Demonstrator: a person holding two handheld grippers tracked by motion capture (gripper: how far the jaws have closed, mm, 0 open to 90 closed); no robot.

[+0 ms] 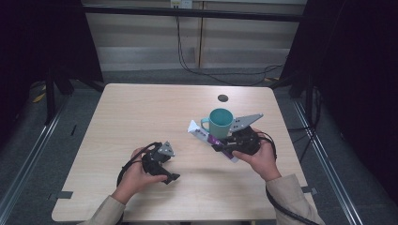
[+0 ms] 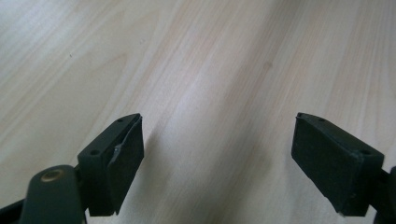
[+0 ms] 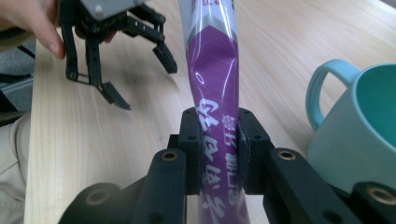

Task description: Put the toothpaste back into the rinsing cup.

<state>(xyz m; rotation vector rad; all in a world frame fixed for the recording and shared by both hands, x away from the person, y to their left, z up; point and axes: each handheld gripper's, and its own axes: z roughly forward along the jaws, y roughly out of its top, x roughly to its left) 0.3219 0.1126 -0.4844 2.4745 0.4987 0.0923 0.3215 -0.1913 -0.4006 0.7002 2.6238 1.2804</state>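
Left gripper: sitting nearest the person, low over bare tabletop, its fingers standing released and wide apart with only wood grain lying between them
Right gripper: lying farther up and to the right, its fingers clenching a purple-and-white sachet from both sides
Sachet: running from between the clamped pads diagonally up-left across the tabletop, its white end pointing away just beside the cup's handle
Cup: a teal mug standing upright right behind the right gripper, just beside the sachet, crowding that side
Open room: wide bare wood stretching left and toward the far edge; a small dark round mark lying beyond the cup
Edges: the grippers sitting well apart, both staying inside the near edge; dark floor surrounding the tabletop
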